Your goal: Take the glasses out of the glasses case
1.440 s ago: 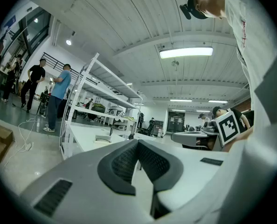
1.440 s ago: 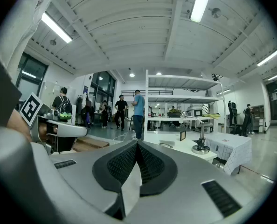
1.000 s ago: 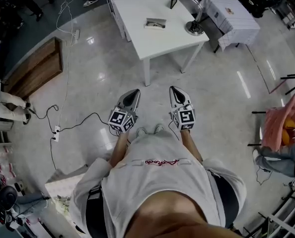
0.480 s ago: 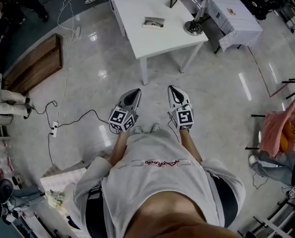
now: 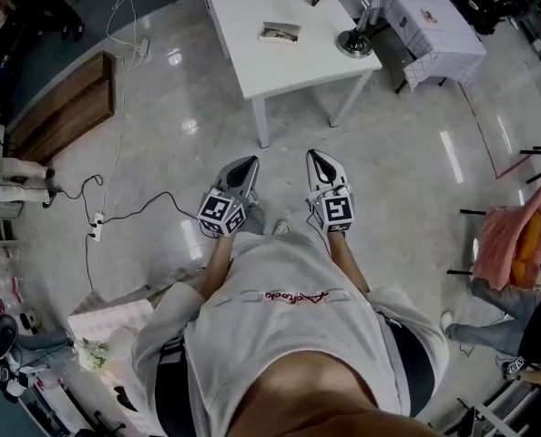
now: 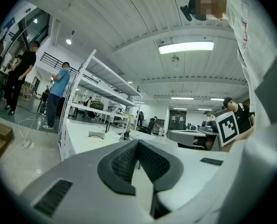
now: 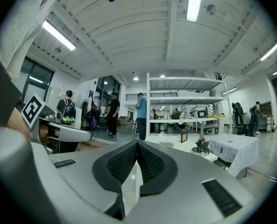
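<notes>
The glasses case [image 5: 280, 33] lies closed on the white table [image 5: 252, 71], far ahead of both grippers; in the left gripper view the glasses case [image 6: 97, 135] shows as a small grey box on the tabletop. No glasses are visible. My left gripper [image 5: 249, 163] and right gripper [image 5: 313, 156] are held side by side at waist height over the floor, pointing level toward the table. Both are shut with nothing in them: the ribbed pads meet in the left gripper view [image 6: 138, 142] and in the right gripper view [image 7: 137, 142].
A desk lamp [image 5: 354, 44] stands at the table's right edge, near a table with a checked cloth [image 5: 434, 25]. A wooden platform [image 5: 66, 112] and floor cables [image 5: 116, 217] lie to the left. People stand around the room; one sits at the right [image 5: 512, 244].
The person has stepped forward, and both grippers have moved a little toward the table. Their jaws have stayed shut and empty.
</notes>
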